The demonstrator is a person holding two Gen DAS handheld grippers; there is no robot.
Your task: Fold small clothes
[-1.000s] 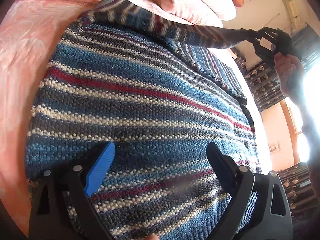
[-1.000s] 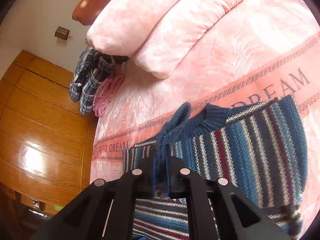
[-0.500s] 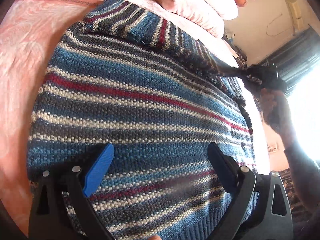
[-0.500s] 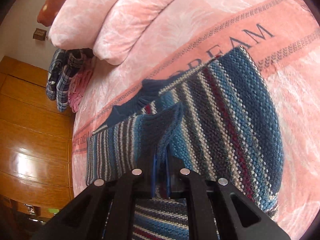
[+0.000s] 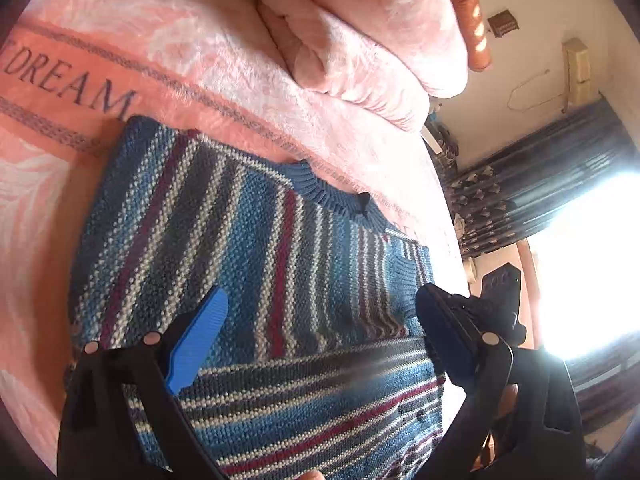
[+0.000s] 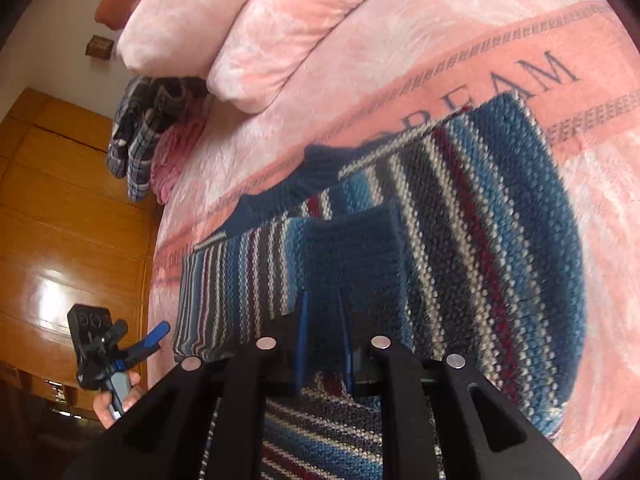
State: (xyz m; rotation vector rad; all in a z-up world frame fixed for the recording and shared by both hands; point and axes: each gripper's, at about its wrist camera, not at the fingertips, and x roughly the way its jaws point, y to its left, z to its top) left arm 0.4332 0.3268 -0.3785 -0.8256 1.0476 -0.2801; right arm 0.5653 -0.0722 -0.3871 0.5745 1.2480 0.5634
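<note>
A blue, white and maroon striped knit sweater (image 5: 248, 248) lies flat on the pink bedspread (image 5: 120, 40), collar (image 5: 332, 196) toward the pillows. One sleeve (image 5: 320, 384) is folded across the lower body. My left gripper (image 5: 320, 300) hovers open above the sweater, blue pads wide apart and holding nothing. My right gripper (image 6: 324, 300) sits low over the sweater (image 6: 480, 240) with its jaws parted a little. The dark blue cuff (image 6: 352, 244) lies flat just ahead of its tips. The right gripper (image 5: 500, 304) also shows at the sweater's right edge, partly behind my left finger.
Folded pink quilts (image 6: 280, 20) are stacked at the head of the bed. A plaid garment and a pink cloth (image 6: 140, 132) lie by the bed's edge near a wooden wardrobe (image 6: 60, 240). Dark curtains and a bright window (image 5: 580, 260) are on the other side.
The right gripper carried the raised sleeve down and across onto the sweater body, and its pads have parted slightly. The left gripper drew back, so the collar now shows.
</note>
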